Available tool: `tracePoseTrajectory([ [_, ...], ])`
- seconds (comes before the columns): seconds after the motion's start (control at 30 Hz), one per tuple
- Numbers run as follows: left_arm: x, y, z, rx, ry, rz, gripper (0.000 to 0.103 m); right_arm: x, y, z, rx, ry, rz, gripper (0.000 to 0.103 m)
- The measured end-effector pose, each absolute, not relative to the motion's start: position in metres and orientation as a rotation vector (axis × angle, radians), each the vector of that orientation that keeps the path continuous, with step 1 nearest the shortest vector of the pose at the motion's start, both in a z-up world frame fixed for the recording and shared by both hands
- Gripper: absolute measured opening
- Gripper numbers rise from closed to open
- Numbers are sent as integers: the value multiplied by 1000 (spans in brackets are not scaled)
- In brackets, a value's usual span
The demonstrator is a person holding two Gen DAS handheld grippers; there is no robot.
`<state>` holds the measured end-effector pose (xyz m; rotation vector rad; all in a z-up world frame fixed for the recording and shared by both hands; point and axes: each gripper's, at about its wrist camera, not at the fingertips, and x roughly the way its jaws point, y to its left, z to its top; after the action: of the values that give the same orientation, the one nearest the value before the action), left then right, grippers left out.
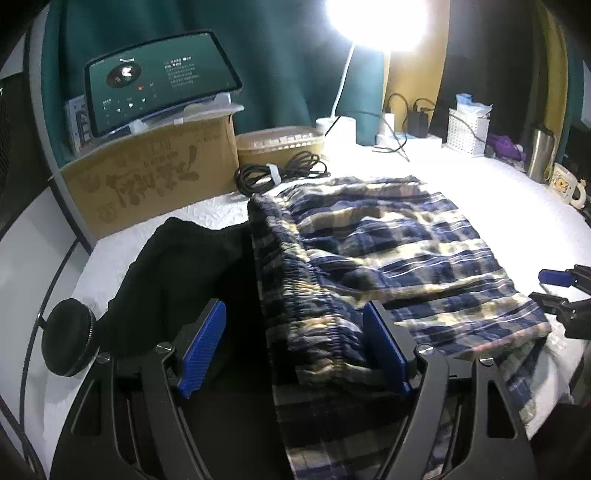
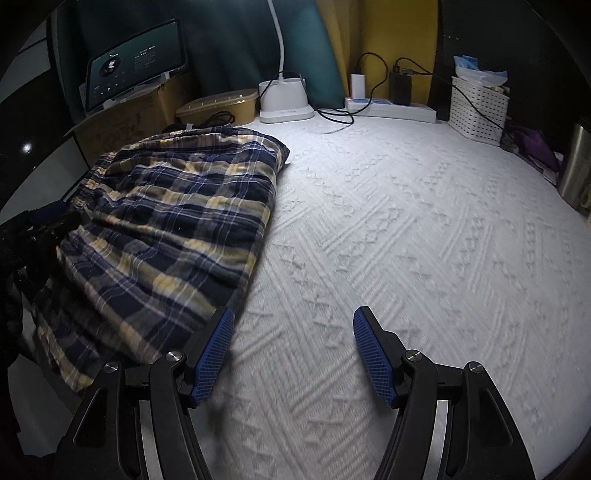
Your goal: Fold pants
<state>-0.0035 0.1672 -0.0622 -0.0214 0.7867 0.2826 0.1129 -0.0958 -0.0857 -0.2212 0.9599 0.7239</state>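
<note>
Navy-and-yellow plaid flannel pants (image 2: 166,206) lie folded at 9 o'clock on white textured cloth (image 2: 406,240); left gripper (image 1: 295,347) spread over waistband, right gripper (image 2: 293,354) spread, empty; pinch edge squarely before folding

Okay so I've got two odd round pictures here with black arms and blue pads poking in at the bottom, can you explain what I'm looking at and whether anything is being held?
Those are hand-held tongs, one in each of a person's hands, each carrying a wide-angle camera that looks along its fingers. One picture comes from the left tongs, the other from the right tongs. On the white textured cover lie folded plaid pants, with a black garment beside them. Behind stand a cardboard box, a tablet and a lamp. Both tongs are open and hold nothing: the left straddles the pants' waistband without pinching it, while the right is over bare cover.
</note>
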Motion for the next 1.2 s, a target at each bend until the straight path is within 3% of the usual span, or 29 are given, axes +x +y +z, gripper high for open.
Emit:
tracePoseTrajectory([
  [0.63,-16,115,-36,-27,690,218,78,90,-156,-63,-159,901,641,69],
  [1.2,2,23,-24,-5,691,22,78,84,-226,-52,-63,862,531,69],
])
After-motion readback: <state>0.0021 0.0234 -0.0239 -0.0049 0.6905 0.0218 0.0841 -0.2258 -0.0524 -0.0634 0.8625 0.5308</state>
